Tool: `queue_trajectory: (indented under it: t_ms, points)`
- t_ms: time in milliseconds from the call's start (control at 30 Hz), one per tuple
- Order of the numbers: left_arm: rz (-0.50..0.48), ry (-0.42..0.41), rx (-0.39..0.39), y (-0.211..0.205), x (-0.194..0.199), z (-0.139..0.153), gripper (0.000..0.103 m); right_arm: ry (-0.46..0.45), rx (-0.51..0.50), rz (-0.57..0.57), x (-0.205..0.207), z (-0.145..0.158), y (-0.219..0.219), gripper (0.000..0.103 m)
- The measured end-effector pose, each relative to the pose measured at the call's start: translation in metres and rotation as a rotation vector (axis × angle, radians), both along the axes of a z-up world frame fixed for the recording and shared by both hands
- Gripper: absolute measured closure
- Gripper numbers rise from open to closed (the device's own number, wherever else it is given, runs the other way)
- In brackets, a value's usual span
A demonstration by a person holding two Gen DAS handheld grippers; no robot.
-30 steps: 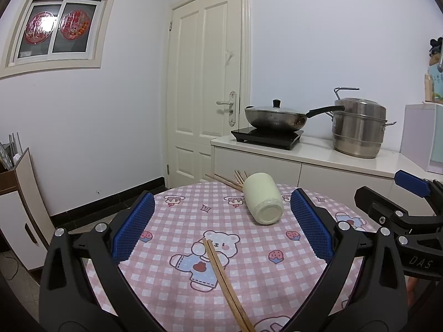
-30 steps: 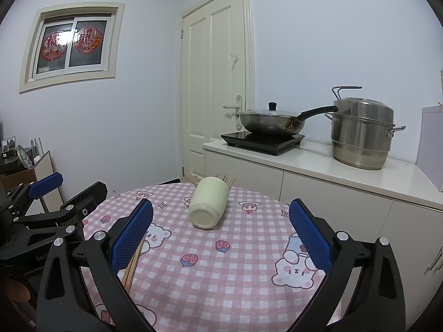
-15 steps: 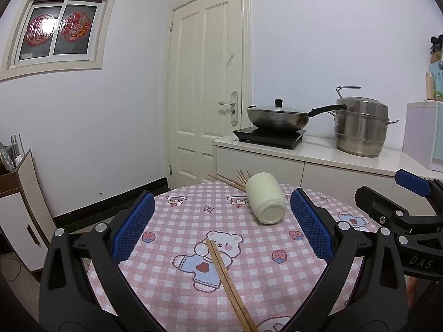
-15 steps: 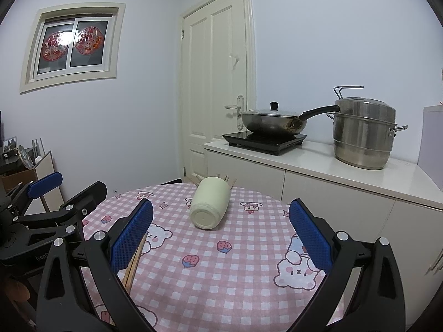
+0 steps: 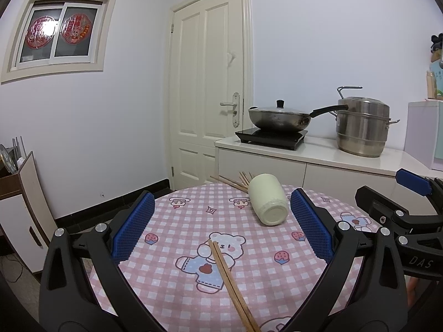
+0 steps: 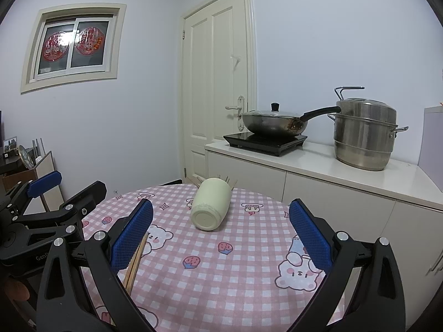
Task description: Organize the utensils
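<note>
Left wrist view looks over a round desk [image 5: 171,238] covered in a pink checked cloth printed with bears and strawberries. The left tool [image 5: 221,228] hangs just above it with its blue pads spread wide and nothing between them. Straight ahead of this tool, between the pads, a pair of wooden chopsticks [image 5: 231,279] lies flat on the cloth, running from a bear print back toward the camera. Farther ahead and a little right, near the far edge of the desk, a pale cream holder [image 5: 268,203] lies tipped on its side, its base turned toward the tool, with more chopsticks [image 5: 235,181] poking out of its far mouth. The right tool [image 5: 401,221] shows at the right edge.

From the right wrist, the right tool [image 6: 221,228] is likewise wide open and empty; the holder [image 6: 211,207] lies ahead between its pads, and the loose chopsticks [image 6: 135,262] sit just behind its left pad, beside the left tool [image 6: 41,213].

Beyond the desk stands a white counter [image 5: 318,156] carrying an induction hob [image 5: 271,138] with a lidded wok [image 5: 279,117] and a steel steamer pot [image 5: 362,127]. A cream panelled door [image 5: 210,105] is closed, and a small window [image 5: 59,36] with red paper cut-outs sits high on the left wall.
</note>
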State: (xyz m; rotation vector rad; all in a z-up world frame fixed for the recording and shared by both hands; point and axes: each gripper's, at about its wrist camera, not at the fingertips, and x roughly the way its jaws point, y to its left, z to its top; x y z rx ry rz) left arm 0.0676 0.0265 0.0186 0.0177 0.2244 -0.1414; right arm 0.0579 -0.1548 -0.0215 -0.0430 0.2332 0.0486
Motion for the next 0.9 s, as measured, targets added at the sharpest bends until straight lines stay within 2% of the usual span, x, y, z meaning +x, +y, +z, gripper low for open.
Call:
queue_trajectory:
  t_ms: [900]
  points:
    - [0.006, 0.004, 0.005, 0.0023, 0.0025, -0.0033, 0.006, 0.003, -0.003, -0.001, 0.0017, -0.0008, 0.0034, 0.008]
